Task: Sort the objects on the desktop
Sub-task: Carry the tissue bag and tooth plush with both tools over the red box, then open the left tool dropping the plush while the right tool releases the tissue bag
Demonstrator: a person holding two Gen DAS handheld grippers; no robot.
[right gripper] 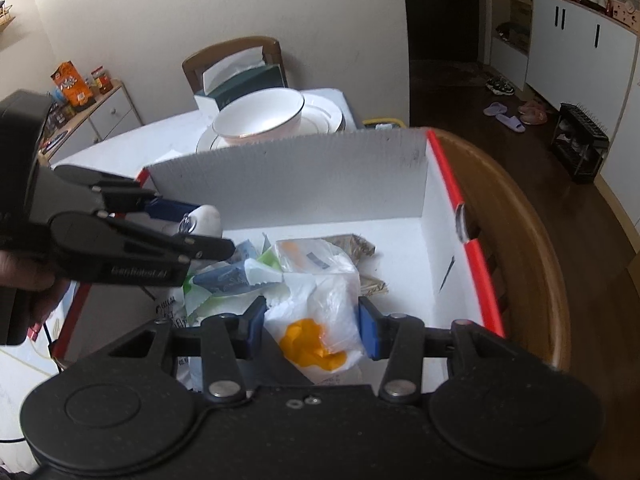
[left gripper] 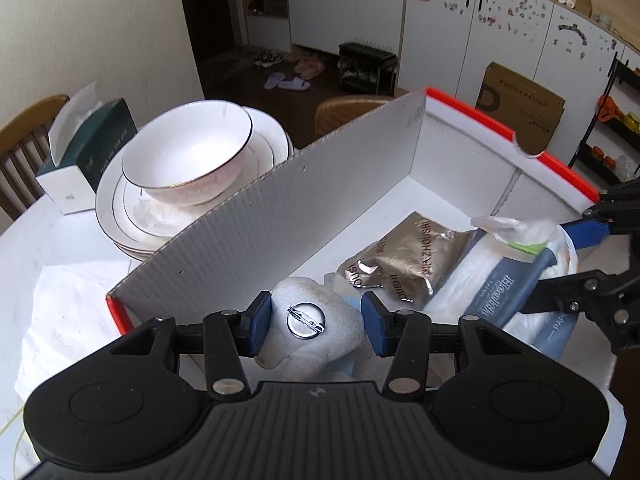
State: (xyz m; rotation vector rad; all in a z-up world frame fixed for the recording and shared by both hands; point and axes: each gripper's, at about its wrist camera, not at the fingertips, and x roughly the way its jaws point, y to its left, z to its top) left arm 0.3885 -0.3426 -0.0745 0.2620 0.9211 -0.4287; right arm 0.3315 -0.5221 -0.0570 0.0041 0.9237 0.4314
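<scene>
My left gripper (left gripper: pixel 316 322) hangs over the near-left corner of a white cardboard box (left gripper: pixel 280 216) with red edges. Its blue pads are closed against a white plush toy (left gripper: pixel 320 344) with a round silver pin badge (left gripper: pixel 306 320) on it. My right gripper (right gripper: pixel 312 328) holds a white plastic bag (right gripper: pixel 320 308) with something orange inside, above the box (right gripper: pixel 304 172). It also shows in the left wrist view (left gripper: pixel 580 260). Inside the box lie a silver foil pouch (left gripper: pixel 408 264) and a grey-blue tissue pack (left gripper: pixel 504 292).
A white bowl (left gripper: pixel 188 152) sits on stacked plates (left gripper: pixel 120 216) left of the box, with a green tissue box (left gripper: pixel 88 152) behind them. Wooden chairs stand at the table's far side (left gripper: pixel 24 136) and beside the box (right gripper: pixel 532 240).
</scene>
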